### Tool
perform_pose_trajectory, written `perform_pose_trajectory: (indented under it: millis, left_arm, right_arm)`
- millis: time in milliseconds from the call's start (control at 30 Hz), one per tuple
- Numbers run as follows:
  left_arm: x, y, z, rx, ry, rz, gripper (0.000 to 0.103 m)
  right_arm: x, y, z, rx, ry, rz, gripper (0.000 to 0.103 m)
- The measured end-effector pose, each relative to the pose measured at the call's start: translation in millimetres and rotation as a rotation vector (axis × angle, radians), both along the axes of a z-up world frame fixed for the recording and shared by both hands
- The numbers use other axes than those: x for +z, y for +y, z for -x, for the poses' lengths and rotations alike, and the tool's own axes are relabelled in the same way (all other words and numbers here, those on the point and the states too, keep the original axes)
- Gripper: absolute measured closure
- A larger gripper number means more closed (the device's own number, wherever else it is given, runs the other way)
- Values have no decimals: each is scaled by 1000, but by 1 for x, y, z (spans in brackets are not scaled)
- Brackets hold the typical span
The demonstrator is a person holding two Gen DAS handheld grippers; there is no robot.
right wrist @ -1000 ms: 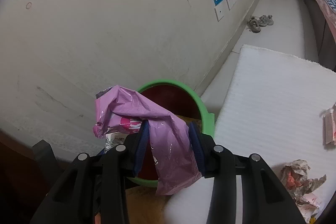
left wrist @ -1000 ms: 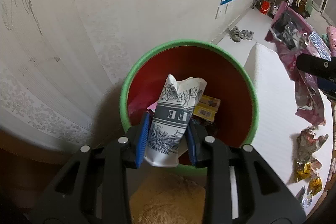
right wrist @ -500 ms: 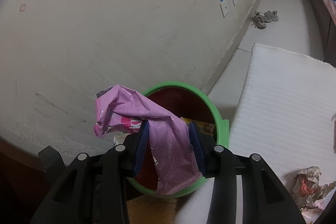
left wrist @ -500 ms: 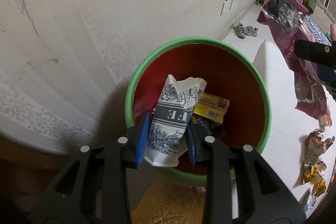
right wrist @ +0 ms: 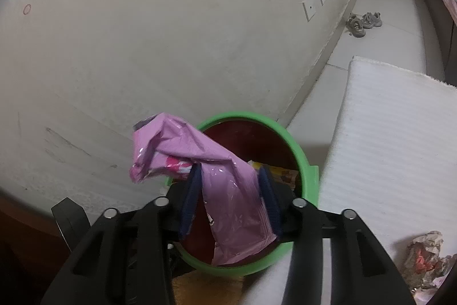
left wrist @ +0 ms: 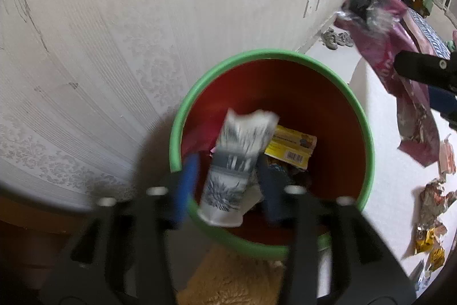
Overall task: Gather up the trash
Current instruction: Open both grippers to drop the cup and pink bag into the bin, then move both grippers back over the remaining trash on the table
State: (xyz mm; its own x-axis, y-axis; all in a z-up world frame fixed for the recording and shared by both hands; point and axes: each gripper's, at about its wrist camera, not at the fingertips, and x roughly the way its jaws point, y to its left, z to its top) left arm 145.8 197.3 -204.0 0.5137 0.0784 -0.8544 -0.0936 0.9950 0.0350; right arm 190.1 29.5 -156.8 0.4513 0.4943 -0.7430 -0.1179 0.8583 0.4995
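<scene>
Cup (left wrist: 237,162), blurred, seemingly loose between the opening left gripper (left wrist: 228,185) over the bin (left wrist: 368,133); opening right gripper (right wrist: 231,196) straddles a pink bag (right wrist: 228,190), lower centre.

Black tool (right wrist: 231,190) arms, blue pads (right wrist: 190,197), silver screws

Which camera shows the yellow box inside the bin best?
The left wrist view: it looks down into the bin, showing the yellow box and its barcode. The right wrist view shows only a sliver behind the pink bag.
</scene>
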Motion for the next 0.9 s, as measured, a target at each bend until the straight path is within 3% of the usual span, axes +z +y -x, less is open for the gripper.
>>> perform_pose_trajectory:
  millis: [33, 67, 433, 667, 900]
  left_arm:
    - [1, 0, 0, 2, -11, 3, 40]
    - [2, -1, 0, 2, -14, -1, 40]
    - [8, -17, 17, -27, -12, -16, 40]
    - [9, -48, 36, -85, 8, -21, 39]
    - [3, -104, 65, -200, 46, -11, 39]
  right_arm:
    - [0, 0, -1, -6, -1, -7, 40]
    - [0, -1, -1, -14, -5, -15, 40]
    - [11, -28, 23, -12, -52, 36, 40]
    - [9, -108, 84, -37, -63, 194, 40]
    - [-26, -197, 134, -38, 68, 347, 38]
